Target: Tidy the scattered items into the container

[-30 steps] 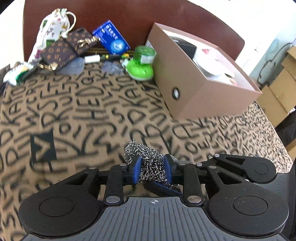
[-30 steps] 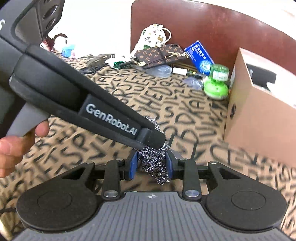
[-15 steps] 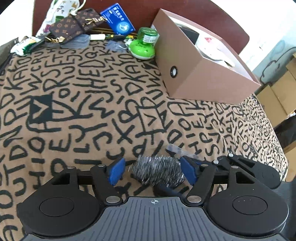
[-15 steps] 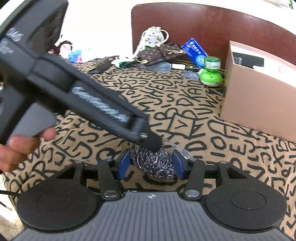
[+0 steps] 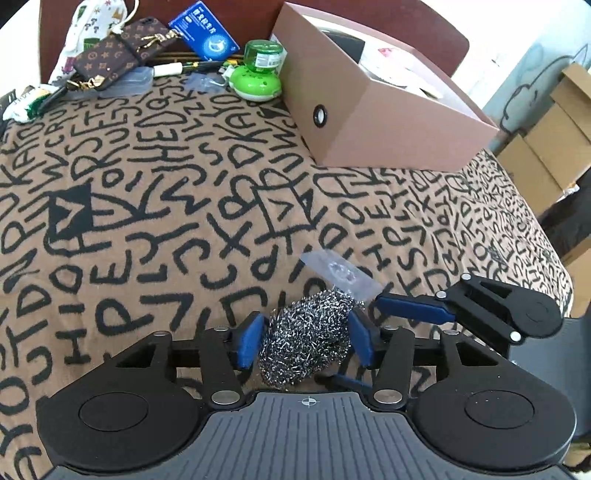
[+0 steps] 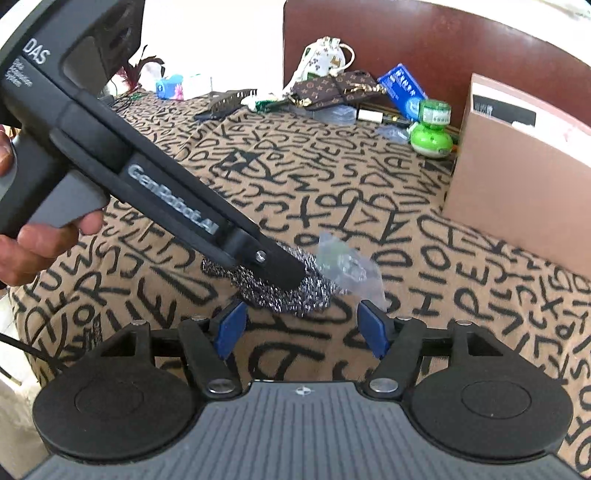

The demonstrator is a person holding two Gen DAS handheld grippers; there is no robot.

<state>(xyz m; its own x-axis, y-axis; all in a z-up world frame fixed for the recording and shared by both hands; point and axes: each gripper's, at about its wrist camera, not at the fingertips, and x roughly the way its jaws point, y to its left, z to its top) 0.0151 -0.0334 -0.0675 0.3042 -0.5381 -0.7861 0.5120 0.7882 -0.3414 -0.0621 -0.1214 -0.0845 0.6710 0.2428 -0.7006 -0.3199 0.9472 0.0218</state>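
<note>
A steel wool scourer [image 5: 306,343] sits between the blue pads of my left gripper [image 5: 304,345], which is shut on it just above the patterned cloth. In the right wrist view the scourer [image 6: 291,291] lies under the left gripper's body, just ahead of my right gripper [image 6: 301,326], which is open and empty. A small clear plastic bag [image 5: 340,275] lies beside the scourer. The pink-brown open box [image 5: 373,114] stands at the far right with items inside.
Scattered at the far edge: a green round container [image 5: 258,74], a blue packet [image 5: 205,31], a brown monogram wallet [image 5: 118,57], a white drawstring pouch [image 5: 79,33]. A dark red chair back [image 6: 424,44] stands behind. Cardboard boxes [image 5: 554,144] stand right of the table.
My right gripper let go of the scourer, opened and drew back. My left gripper opened briefly, then closed on the scourer again. The plastic bag is now in view.
</note>
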